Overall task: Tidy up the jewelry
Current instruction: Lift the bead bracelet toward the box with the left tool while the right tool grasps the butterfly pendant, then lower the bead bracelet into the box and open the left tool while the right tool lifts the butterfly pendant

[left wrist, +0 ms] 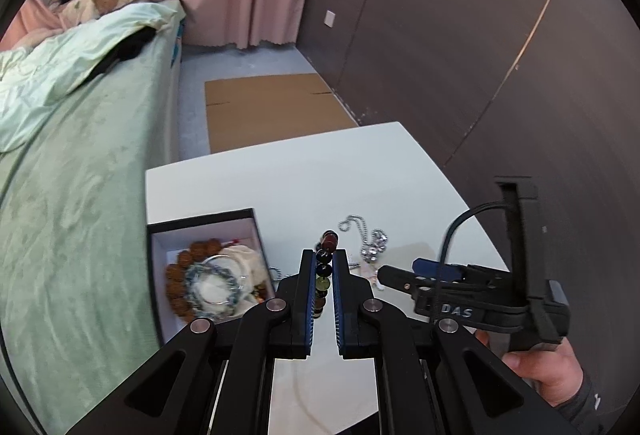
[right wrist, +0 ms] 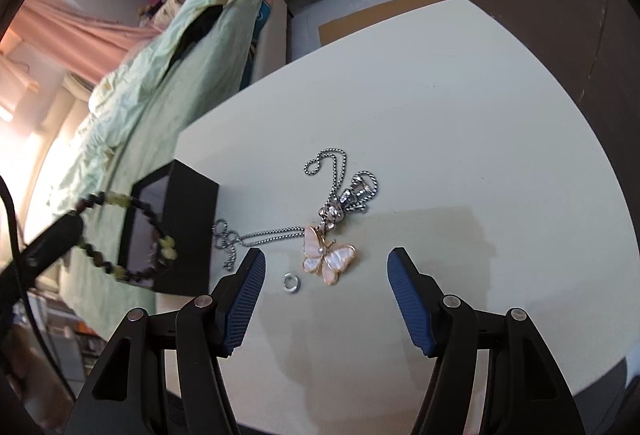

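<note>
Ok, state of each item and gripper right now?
Left gripper: shut on bead bracelet, lifted off the table.
Right gripper: open, empty, above the butterfly pendant.
Box: open, bracelets inside.
Chain: loose on table, attached to pendant.
Ring: flat on table.

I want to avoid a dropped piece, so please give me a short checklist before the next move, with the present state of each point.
1. Left tongs shut on the bead bracelet: ok.
2. Bracelet clear of the table, hanging beside the black box: ok.
3. Box open, room inside: cannot tell; brown beads and a glass bangle already lie there.
4. Right tongs open and empty: ok.
5. Butterfly pendant and chain unobstructed ahead of the right tongs: ok.
6. Small ring apart from the pendant: ok.
</note>
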{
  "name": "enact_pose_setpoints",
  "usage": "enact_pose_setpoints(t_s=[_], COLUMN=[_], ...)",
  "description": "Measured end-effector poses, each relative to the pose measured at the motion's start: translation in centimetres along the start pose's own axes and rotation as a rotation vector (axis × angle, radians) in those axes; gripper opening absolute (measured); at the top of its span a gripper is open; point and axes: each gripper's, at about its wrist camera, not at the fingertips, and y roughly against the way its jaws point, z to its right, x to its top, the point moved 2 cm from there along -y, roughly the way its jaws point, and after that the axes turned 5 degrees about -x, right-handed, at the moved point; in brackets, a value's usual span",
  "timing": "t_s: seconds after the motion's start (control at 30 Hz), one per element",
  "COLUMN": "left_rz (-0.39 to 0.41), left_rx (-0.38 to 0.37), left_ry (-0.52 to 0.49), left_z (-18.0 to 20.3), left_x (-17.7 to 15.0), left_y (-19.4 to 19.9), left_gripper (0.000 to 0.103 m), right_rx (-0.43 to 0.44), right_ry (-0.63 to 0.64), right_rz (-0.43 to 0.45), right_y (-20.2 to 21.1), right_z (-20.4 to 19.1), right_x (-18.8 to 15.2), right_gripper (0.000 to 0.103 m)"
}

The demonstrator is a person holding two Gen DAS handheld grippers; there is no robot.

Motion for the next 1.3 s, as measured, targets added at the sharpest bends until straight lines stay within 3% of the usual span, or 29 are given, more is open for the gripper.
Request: enact_pose_setpoints(t_s=[0.07, 0.23, 0.3, 0.37, 0.6, 0.87, 1.3], left_rz=[0.005, 0.009, 0.010, 0.011, 0.011, 0.001, 0.012], left_rx=[0.003, 0.010, 0.010, 0.011, 0.017, 0.046, 0.065], left_ry=[0.008, 0.024, 0.031, 0.039, 0.066, 0.100, 0.172], left_z=[-0.6, -1.6, -1.9, -2.2, -3.3, -4.4, -7.0], left_x=[0.1, 0.2, 0.2, 0.2, 0.2, -0.2, -0.8], left_y=[0.2, 0.4, 0.4, 0.4, 0.2, 0.1, 1.1], left_gripper=[0.008, 0.008, 0.008, 0.008, 0.008, 0.008, 0.009], right_rx=[-0.019, -0.060, -0.080, -0.117, -0.071, -0.004, 0.108], right_ry=[0.015, 0.037, 0.053, 0.074, 0.067, 0.025, 0.095], right_rz=[-0.011, -0.024, -0.030, -0.045, -0.080, -0.048, 0.040], right_y=[-0.6, -1.4, -1.4, -1.4, -0.8, 1.4, 5.5], right_z=[-0.2, -0.2, -0.2, -0.3, 0.6, 1.0, -5.2], right_x=[0.1, 0.4, 0.4, 0.5, 0.2, 0.2, 1.7], right_gripper=[0.055, 0.047, 0.040, 0.026, 0.026, 0.026, 0.026])
